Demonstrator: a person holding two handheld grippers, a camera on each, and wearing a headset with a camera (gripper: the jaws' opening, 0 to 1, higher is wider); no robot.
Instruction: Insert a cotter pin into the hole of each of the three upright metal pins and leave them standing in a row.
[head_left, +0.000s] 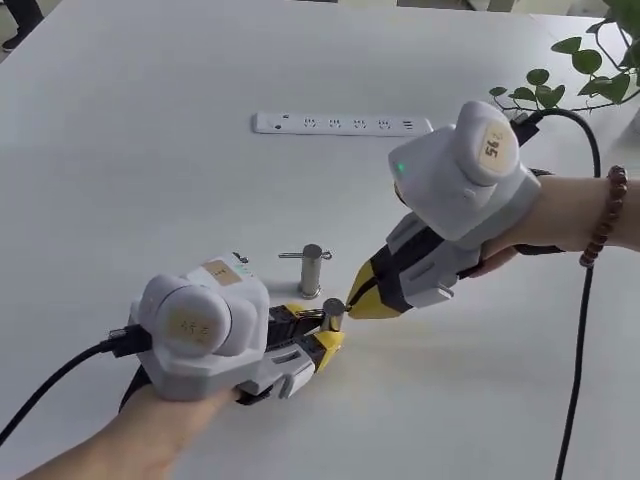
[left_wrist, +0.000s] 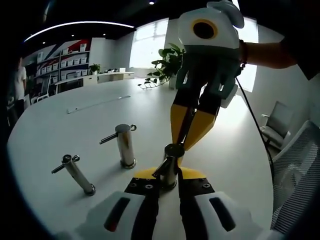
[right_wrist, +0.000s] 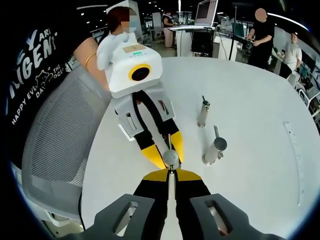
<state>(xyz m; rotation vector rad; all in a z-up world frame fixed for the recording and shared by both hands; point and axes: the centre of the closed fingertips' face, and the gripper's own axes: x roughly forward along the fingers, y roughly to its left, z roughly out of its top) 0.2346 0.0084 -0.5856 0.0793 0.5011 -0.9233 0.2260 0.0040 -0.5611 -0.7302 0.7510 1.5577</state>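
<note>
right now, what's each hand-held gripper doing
left hand-held gripper: closed on a metal pin.
right hand-held gripper: closed, tips at that pin's head; whether it pinches anything cannot be told.

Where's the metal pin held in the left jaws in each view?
Head view: the held pin is low centre, between the left gripper and right gripper.
Left gripper view: the held pin is bottom centre, just above this view's own jaws.
Right gripper view: the held pin is centre, at its own jaw tips.
Shared landmark: the neighbouring pin with a cotter pin through it.
</note>
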